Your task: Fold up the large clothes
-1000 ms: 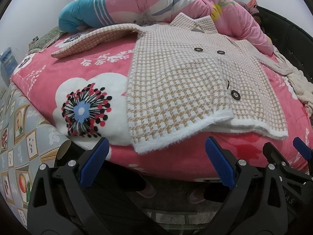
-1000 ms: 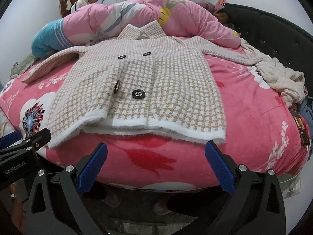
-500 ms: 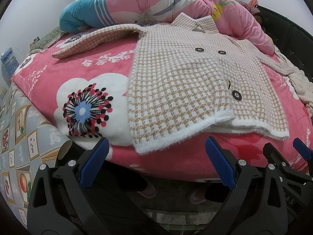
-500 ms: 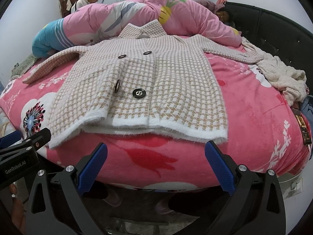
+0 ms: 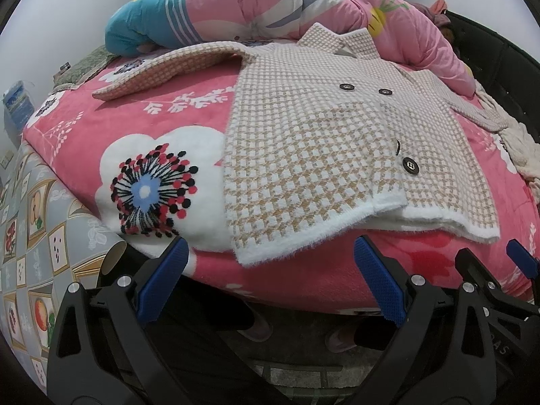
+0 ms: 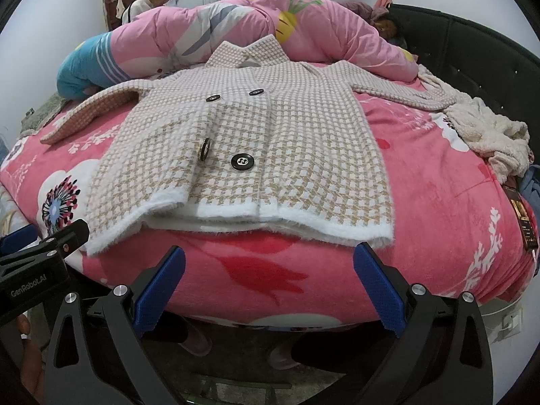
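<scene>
From the left wrist view, the checked coat (image 5: 324,155) lay face up and spread flat on the pink floral blanket (image 5: 111,125), its white fuzzy hem at the blanket's near edge. The left gripper (image 5: 270,280) hung just below that hem, jaws wide apart and empty. One sleeve (image 5: 168,71) stretched out toward the rolled pink quilt (image 5: 270,6) behind the coat's collar.

From the right wrist view, the right gripper (image 6: 270,283) sat below the coat's (image 6: 270,141) hem, also spread open, holding nothing. A cream garment (image 6: 489,131) lay bunched beside the coat's far sleeve.
</scene>
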The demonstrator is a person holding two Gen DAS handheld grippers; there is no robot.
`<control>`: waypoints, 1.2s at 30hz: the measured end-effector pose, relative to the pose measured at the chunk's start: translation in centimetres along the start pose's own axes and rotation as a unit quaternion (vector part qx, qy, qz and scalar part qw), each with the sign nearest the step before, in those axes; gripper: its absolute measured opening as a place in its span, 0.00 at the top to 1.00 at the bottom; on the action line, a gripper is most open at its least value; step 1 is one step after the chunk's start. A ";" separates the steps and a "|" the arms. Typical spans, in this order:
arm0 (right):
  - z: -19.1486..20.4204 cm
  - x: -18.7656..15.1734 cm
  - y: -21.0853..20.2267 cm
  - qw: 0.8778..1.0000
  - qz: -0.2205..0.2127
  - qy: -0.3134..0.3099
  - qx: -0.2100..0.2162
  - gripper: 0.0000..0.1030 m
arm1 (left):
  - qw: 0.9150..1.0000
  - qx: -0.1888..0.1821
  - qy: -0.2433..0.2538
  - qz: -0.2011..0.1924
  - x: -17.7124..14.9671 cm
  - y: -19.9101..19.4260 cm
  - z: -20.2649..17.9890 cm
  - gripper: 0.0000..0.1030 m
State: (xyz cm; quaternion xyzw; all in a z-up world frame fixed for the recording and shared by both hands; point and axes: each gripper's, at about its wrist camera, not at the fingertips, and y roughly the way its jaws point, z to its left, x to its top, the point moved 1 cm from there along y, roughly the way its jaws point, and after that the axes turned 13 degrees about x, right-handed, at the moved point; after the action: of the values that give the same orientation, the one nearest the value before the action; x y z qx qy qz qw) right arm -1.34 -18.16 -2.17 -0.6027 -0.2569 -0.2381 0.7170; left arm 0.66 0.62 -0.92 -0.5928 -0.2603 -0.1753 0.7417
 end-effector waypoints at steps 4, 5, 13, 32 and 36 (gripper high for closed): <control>0.1 0.0 0.0 1.000 0.000 0.001 0.000 0.06 | 1.000 0.001 0.000 -0.001 0.0 0.0 0.1 0.08; 0.1 0.0 0.0 1.000 0.000 0.001 0.000 0.06 | 1.000 0.001 0.000 -0.001 0.0 0.0 0.1 0.08; 0.1 0.1 -0.1 1.000 -0.001 0.001 0.001 0.06 | 1.000 0.003 -0.001 -0.003 0.1 -0.1 0.2 0.08; 0.2 0.4 -0.2 1.000 -0.002 0.001 0.002 0.06 | 1.000 0.008 -0.002 -0.008 0.4 -0.5 0.3 0.08; 0.0 0.3 -0.2 1.000 -0.002 0.001 0.002 0.06 | 1.000 0.009 -0.002 -0.007 0.4 -0.3 0.3 0.08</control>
State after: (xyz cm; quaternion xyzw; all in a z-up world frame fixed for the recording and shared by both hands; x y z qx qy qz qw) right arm -1.25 -18.16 -1.88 -0.6006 -0.2575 -0.2394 0.7181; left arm 0.74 0.88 -0.36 -0.5850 -0.2670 -0.1770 0.7451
